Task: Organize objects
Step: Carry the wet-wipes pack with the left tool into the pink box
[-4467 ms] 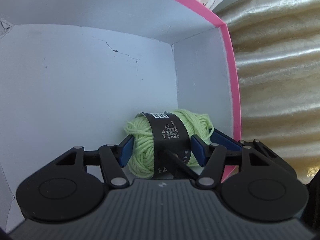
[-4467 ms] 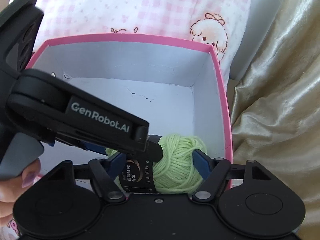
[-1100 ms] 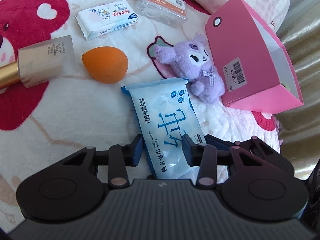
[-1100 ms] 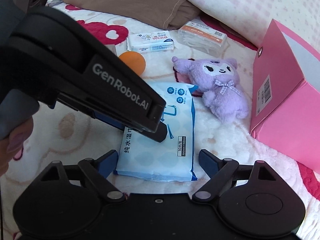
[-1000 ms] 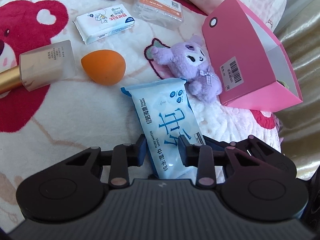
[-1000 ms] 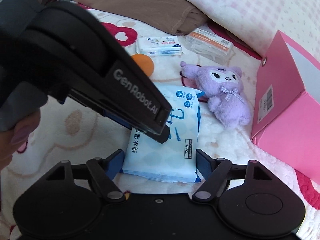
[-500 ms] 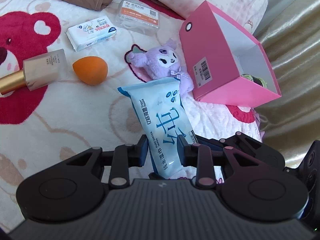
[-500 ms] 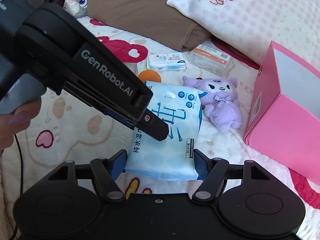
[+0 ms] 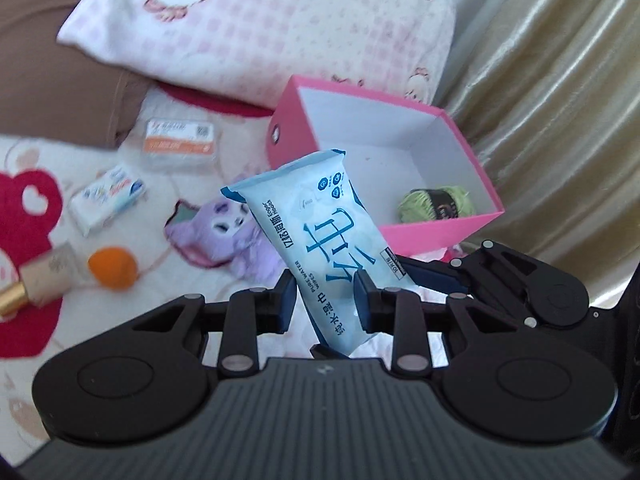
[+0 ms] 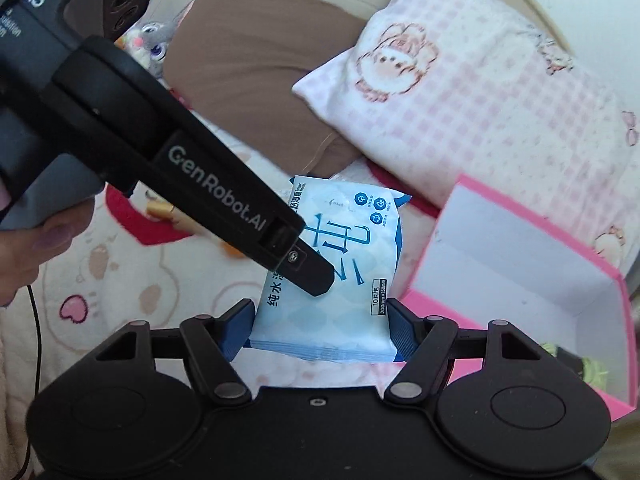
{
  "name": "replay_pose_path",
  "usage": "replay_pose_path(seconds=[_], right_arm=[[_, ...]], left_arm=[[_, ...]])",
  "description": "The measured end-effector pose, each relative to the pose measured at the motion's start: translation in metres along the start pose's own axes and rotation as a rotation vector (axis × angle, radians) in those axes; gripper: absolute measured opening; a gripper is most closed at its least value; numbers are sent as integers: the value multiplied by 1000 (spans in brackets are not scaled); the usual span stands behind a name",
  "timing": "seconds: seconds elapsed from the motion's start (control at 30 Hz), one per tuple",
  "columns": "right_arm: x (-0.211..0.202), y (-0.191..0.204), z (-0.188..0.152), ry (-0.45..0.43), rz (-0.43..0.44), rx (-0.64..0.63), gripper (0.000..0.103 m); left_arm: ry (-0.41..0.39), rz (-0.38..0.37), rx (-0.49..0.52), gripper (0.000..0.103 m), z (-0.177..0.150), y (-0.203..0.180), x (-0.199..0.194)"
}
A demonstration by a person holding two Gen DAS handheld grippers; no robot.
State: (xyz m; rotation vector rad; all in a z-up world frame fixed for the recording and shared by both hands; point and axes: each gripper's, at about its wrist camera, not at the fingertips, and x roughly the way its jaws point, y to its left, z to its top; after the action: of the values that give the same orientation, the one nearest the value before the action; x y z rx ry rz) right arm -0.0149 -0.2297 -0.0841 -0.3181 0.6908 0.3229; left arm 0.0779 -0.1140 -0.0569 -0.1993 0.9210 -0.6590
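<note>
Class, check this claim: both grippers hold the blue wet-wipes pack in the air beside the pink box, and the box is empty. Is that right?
Not quite. The pink box is not empty: the left wrist view shows a green yarn ball inside it. The rest stands: left gripper and right gripper both clamp the wet-wipes pack.

One wipes pack (image 9: 320,236) shows, blue and white. One pink box (image 9: 436,232) stands open, with one green yarn ball (image 9: 432,204) inside it. One purple plush (image 9: 228,236) lies on the bed; a second, grey plush (image 10: 154,36) shows in the right wrist view. One orange sponge (image 9: 113,268), one tissue pack (image 9: 108,198), one clear case (image 9: 180,142) with an orange label, and one gold-capped bottle (image 9: 38,276). Two pillows: one pink checked (image 9: 280,28), one brown (image 10: 256,60). Two hand-held grippers: left (image 9: 325,300), right (image 10: 322,330).
</note>
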Motion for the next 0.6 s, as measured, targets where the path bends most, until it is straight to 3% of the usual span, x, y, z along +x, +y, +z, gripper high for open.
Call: replay_pose_path(seconds=[0.17,0.27,0.4,0.6], right_arm=[[-18,-46,23,-41,-74,110,75],[-21,-73,29,-35,-103,171,75],[-9,-101,31,-23,-177,173,75],[26,-149,20,44,-157,298,75]], left_arm=[[-2,-33,56,29,52,-41,9],[42,-50,78,30,76,-61,25],[78,-71,91,30,104,-81,57],[156,-9,72,31,121,-87,127]])
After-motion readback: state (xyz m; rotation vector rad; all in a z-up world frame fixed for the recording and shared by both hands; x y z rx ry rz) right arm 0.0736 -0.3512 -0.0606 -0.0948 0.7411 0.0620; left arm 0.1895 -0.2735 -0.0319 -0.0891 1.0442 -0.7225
